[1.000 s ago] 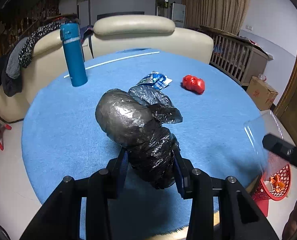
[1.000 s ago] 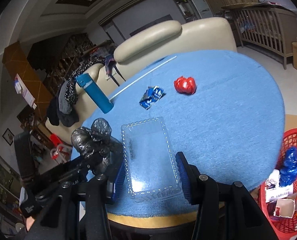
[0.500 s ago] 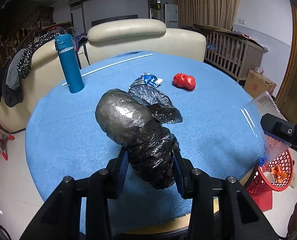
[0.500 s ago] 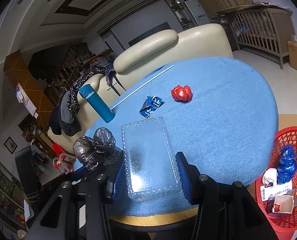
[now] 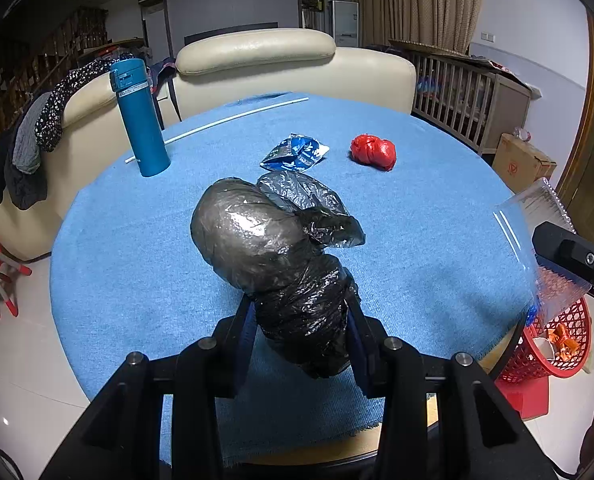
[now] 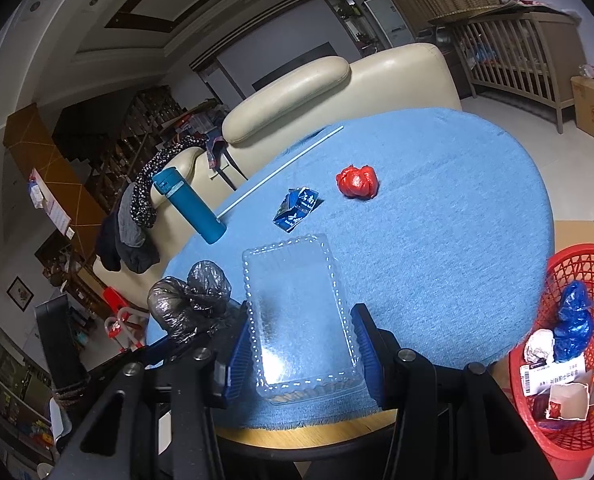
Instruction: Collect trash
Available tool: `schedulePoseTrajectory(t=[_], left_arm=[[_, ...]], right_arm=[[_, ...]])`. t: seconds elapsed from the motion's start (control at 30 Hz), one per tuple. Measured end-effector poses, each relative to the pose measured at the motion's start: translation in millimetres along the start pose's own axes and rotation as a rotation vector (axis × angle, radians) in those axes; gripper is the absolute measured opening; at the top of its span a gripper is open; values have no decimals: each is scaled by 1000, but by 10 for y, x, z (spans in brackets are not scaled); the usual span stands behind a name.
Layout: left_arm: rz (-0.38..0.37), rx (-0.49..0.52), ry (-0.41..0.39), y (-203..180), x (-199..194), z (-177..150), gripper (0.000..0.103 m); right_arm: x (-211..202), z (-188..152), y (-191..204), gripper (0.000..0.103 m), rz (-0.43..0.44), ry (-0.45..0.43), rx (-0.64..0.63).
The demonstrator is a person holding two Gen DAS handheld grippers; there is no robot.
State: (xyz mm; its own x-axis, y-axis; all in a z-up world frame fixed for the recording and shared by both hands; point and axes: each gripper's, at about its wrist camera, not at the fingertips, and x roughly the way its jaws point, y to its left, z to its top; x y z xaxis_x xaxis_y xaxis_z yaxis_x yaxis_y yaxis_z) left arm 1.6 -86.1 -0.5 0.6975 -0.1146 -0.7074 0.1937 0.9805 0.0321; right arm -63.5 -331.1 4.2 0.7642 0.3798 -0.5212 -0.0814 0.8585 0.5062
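**Two hand-held grippers, two pieces of trash held**

The left hand-held gripper (image 5: 301, 320) pinched one black trash bag (image 5: 281, 256) above the tabletop (image 5: 137, 264). The right hand-held gripper (image 6: 299, 346) clamped one empty clear plastic tray (image 6: 297, 312). One red basket (image 6: 545, 280) beside the tabletop held a blue bag (image 6: 575, 322) and papers. One blue wrapper (image 5: 295, 154), one red wad (image 5: 373, 151) and one blue bottle (image 5: 141, 116) sat on the tabletop.

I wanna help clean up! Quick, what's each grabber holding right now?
Left gripper: closed on the black trash bag.
Right gripper: closed on the clear plastic container.
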Motion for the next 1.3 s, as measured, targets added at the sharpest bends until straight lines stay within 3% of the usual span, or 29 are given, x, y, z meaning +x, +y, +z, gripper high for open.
schedulePoseTrajectory(t=[1.3], left_arm=[[-9, 36, 19, -29, 65, 11, 43]], right_arm=[[-41, -21, -119, 51, -27, -4, 42]])
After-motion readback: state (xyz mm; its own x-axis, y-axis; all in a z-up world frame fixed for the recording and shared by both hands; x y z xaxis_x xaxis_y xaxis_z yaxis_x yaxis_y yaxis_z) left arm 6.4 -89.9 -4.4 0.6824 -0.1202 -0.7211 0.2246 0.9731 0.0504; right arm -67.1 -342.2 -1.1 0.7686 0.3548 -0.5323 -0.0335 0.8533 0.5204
